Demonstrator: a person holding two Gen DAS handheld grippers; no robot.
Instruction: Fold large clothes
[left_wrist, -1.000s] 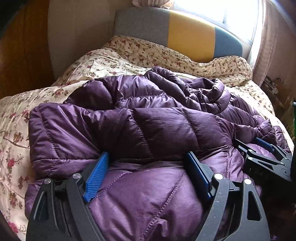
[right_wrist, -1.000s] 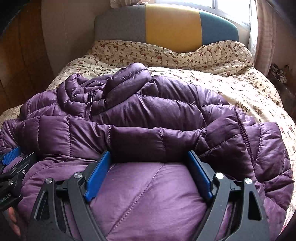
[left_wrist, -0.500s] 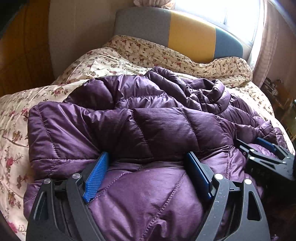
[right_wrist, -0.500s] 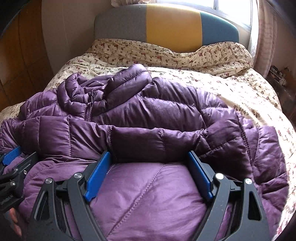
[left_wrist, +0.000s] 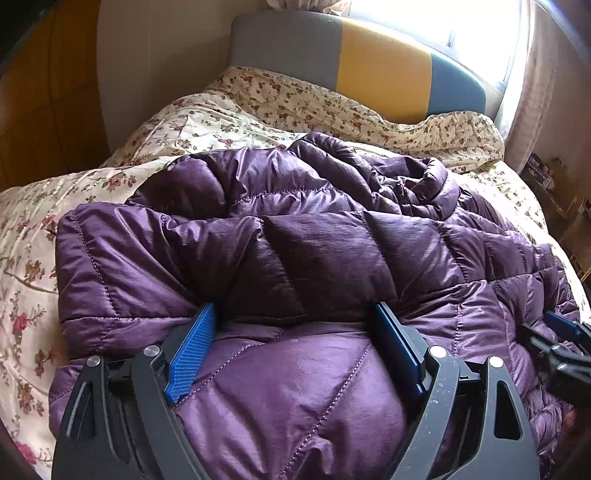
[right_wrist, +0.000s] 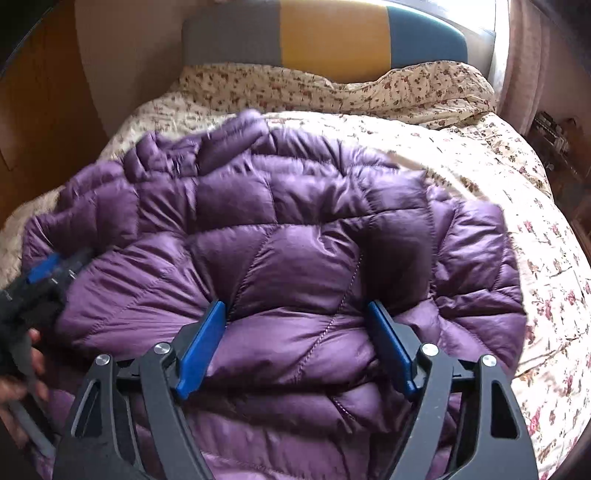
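A purple quilted down jacket (left_wrist: 314, 258) lies spread on the bed; it also fills the right wrist view (right_wrist: 295, 240). My left gripper (left_wrist: 295, 321) has its jaws wide apart with a puffy fold of the jacket's near hem bulging between them. My right gripper (right_wrist: 295, 314) is also wide apart around the near hem and has lifted it, so the hem hangs over the jacket's body. The right gripper shows at the right edge of the left wrist view (left_wrist: 561, 343). The left gripper shows at the left edge of the right wrist view (right_wrist: 48, 273).
The bed has a floral quilt (left_wrist: 229, 122) and a grey, yellow and blue headboard (right_wrist: 332, 40). A wooden wardrobe (left_wrist: 44, 110) stands at the left. A bright window with a curtain (left_wrist: 532, 81) and a cluttered shelf (right_wrist: 554, 136) are at the right.
My right gripper has risen and pushed forward with the near hem, folding it over the jacket's middle. My left gripper has barely moved. The right gripper has slid toward the edge of the left view.
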